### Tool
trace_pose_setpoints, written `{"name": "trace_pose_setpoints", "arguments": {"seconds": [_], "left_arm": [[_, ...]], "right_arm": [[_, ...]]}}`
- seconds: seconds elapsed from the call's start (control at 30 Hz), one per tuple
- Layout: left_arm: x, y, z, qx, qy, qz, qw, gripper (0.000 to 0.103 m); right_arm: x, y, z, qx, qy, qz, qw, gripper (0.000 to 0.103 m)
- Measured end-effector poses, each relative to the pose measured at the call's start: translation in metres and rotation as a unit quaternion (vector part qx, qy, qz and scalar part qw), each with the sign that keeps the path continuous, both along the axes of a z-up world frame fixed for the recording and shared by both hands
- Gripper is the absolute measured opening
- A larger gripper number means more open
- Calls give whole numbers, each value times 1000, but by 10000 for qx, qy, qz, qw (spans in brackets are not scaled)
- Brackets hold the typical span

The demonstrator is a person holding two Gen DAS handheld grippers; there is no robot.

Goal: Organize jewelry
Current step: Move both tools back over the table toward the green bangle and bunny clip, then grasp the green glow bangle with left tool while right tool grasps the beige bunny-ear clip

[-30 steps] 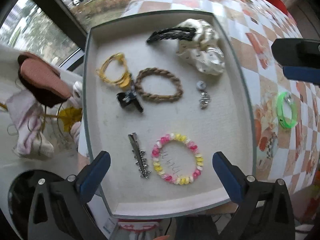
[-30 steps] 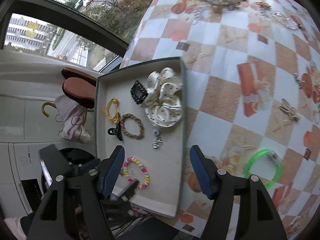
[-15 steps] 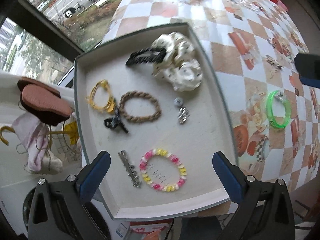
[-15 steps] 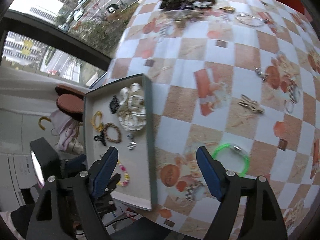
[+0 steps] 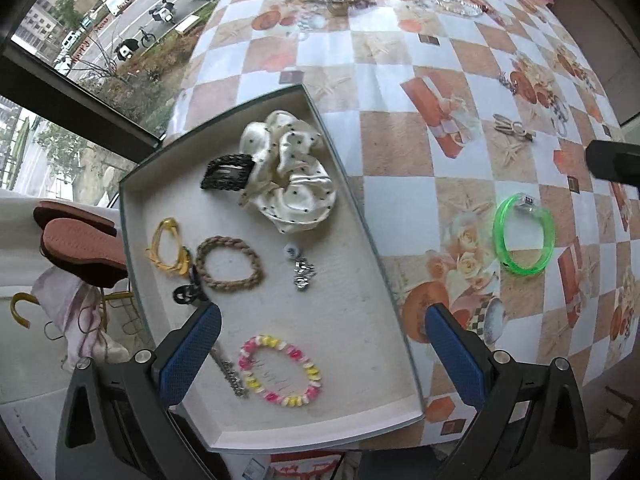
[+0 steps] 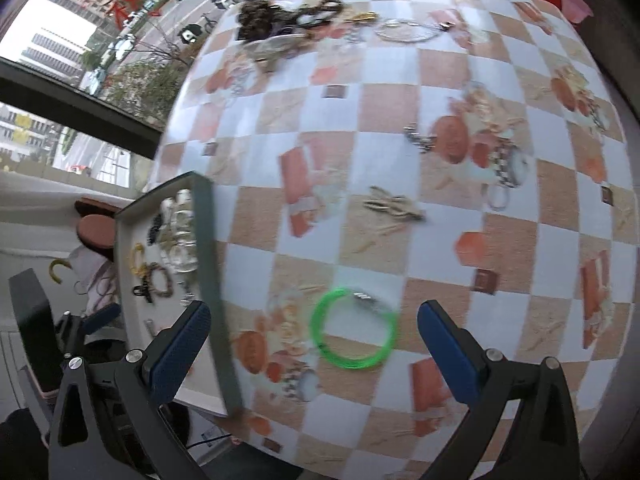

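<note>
Green and translucent, the plastic bangle lies flat on the checkered bench, and we see it between the blue pads of our right gripper, a little ahead of the tips and touching neither one. The right jaws stand wide apart with nothing in them. The right wrist view is blurred, so finer detail of the bangle's metal clasp is hard to read.

From the left wrist view the same bangle sits well to the right of the grey tray, out on the bench. Our left gripper hangs over the near end of the tray, jaws also wide apart and empty. Between its pads lies a pink and yellow bead bracelet, with a silver hair clip just beside it by the left pad. Farther up the tray we see a braided brown bracelet, a yellow cord loop, a small silver charm, a black hair clip and a cream dotted scrunchie.
</note>
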State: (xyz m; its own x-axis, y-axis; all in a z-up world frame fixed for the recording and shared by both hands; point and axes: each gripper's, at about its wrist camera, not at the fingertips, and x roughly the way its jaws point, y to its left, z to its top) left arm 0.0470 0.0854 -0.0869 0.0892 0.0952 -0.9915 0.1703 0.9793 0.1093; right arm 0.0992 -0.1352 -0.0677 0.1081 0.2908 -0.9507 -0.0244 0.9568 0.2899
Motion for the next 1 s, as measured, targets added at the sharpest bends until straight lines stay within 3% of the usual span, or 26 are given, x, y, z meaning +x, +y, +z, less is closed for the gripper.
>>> {"name": "trace_pose_setpoints", "arguments": {"seconds": [0.2,0.6,0.9,1.0], "left_arm": [[1,-23,-1,-176,119,-154,9997,103],[23,-73,12,-561,-121,-230,9981,103],[32,-97,-20,-722,137,-66,9973,103],[30,-100,-35,-683,221,-21,9974,103]], "right_arm": [[7,-32,-11,-204,122,-127,9996,103],[20,-75,-33,-263,364,-168,9988,103],[40,-60,-45,-462,277,367,9979,102],[48,-47,-52,-589,241,669,9957,93]]}}
